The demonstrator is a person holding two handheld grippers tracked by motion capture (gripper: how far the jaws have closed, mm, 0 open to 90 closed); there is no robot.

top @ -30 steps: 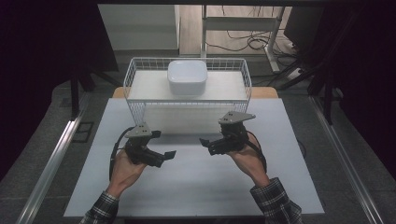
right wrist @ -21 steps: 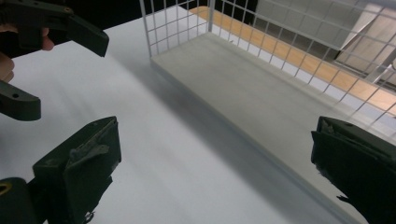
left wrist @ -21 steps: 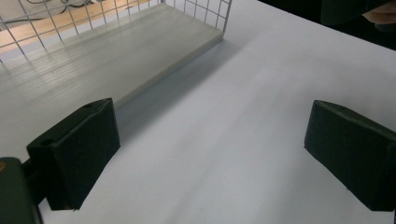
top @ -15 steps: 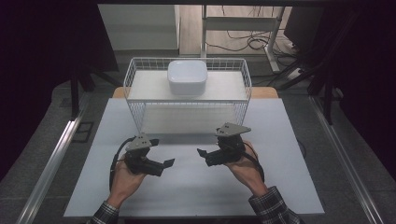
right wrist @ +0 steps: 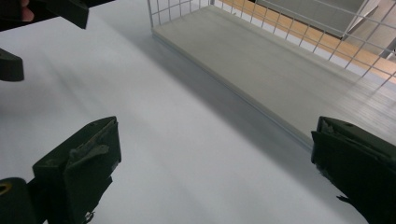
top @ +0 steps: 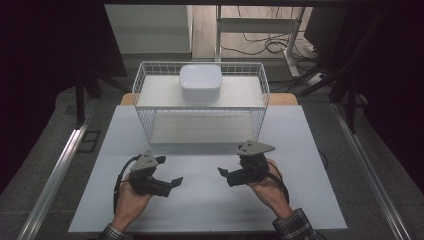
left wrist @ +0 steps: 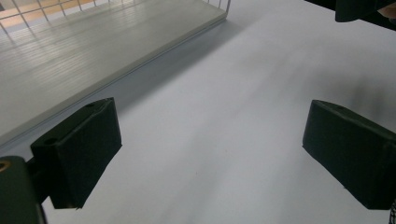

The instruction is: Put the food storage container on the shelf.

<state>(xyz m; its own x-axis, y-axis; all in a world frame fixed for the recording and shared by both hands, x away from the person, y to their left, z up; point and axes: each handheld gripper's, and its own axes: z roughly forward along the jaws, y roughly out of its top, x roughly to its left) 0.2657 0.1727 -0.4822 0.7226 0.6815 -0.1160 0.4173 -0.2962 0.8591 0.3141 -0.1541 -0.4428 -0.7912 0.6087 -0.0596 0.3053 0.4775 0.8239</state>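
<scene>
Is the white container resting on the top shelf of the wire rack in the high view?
Yes, the white container sits on the upper board of the wire rack, above the bare lower shelf.

- I see grey floor (top: 47, 145) at both frame edges.
- A metal rail (top: 55, 175) runs lower left.
- Cables (top: 260, 45) lie on wooden flooring, top centre.
- Darkness fills the upper corners.
</scene>
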